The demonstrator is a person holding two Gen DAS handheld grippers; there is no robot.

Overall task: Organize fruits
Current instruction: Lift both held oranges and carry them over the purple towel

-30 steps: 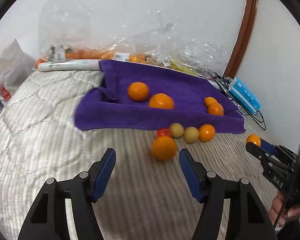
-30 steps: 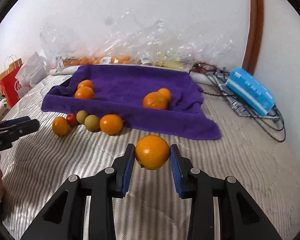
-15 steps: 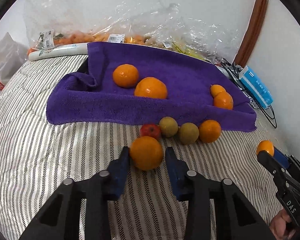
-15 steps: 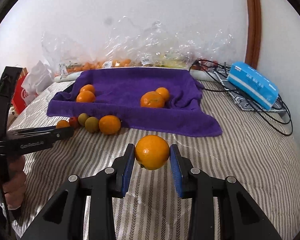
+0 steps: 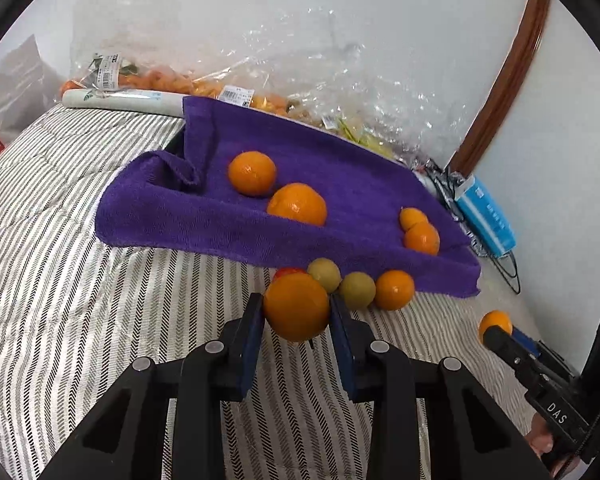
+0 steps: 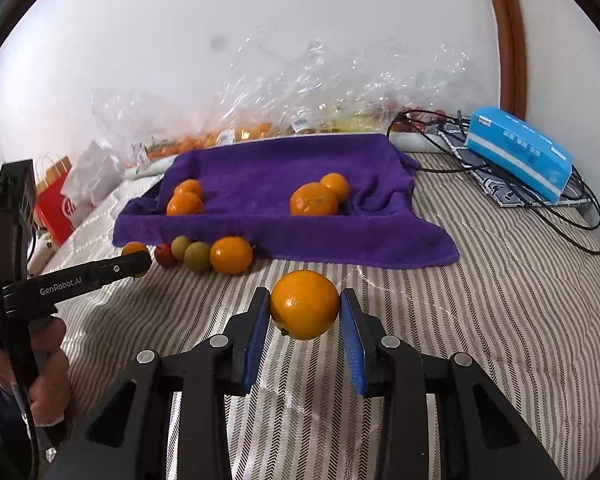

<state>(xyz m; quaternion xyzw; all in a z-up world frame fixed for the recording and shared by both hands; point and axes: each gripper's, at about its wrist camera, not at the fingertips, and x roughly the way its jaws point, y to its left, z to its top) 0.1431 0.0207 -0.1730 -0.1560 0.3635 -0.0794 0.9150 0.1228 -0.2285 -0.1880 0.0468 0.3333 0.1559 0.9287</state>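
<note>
My left gripper (image 5: 297, 309) is shut on an orange (image 5: 296, 306) and holds it above the striped bedcover, just in front of a row of small fruits: a red one (image 5: 287, 271), two green ones (image 5: 356, 289) and a small orange (image 5: 394, 289). My right gripper (image 6: 305, 306) is shut on another orange (image 6: 304, 304), held above the bedcover before the purple towel (image 6: 284, 168). The towel (image 5: 320, 168) holds two pairs of oranges (image 5: 296, 204) (image 5: 421, 237).
Clear plastic bags of produce (image 6: 300, 92) lie along the wall behind the towel. A blue tissue pack (image 6: 520, 153) and black cables (image 6: 572, 216) lie at the right. A red paper bag (image 6: 56, 208) stands at the left edge of the bed.
My left gripper moved forward, closed on the loose orange and lifted it off the bedcover. My right gripper kept its orange and stayed nearly still.
</note>
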